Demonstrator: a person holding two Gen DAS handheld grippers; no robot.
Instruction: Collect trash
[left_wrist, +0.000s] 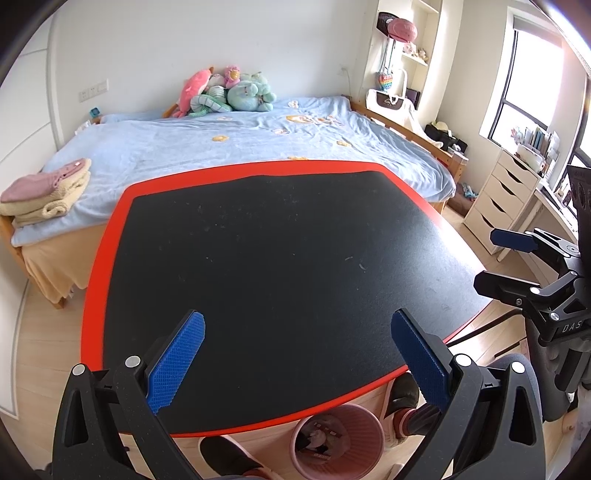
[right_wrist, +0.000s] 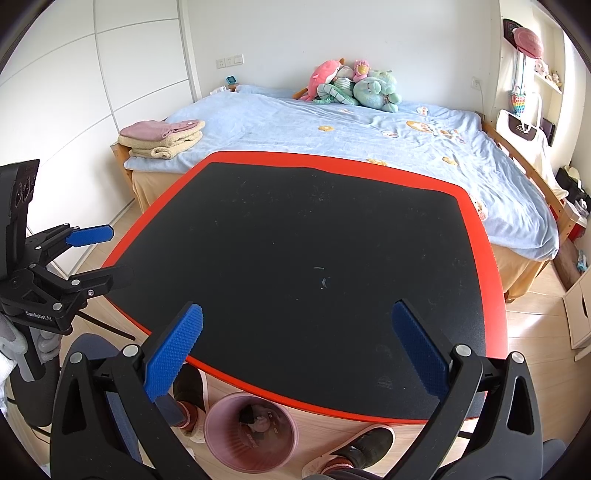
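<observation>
A pink ribbed trash bin (left_wrist: 338, 441) stands on the floor under the near edge of the black, red-rimmed table (left_wrist: 280, 266); it holds several pieces of trash. It also shows in the right wrist view (right_wrist: 251, 432). My left gripper (left_wrist: 297, 334) is open and empty above the table's near edge; it also shows from the side in the right wrist view (right_wrist: 110, 254). My right gripper (right_wrist: 297, 328) is open and empty above the table (right_wrist: 317, 266); it also shows in the left wrist view (left_wrist: 487, 258). Only small specks lie on the table top.
A bed with a blue cover (left_wrist: 236, 147), plush toys (left_wrist: 229, 92) and folded towels (left_wrist: 44, 192) stands behind the table. A white drawer unit (left_wrist: 498, 199) is at right. The person's feet (right_wrist: 362, 446) flank the bin. A grey chair (left_wrist: 554, 384) is beside the table.
</observation>
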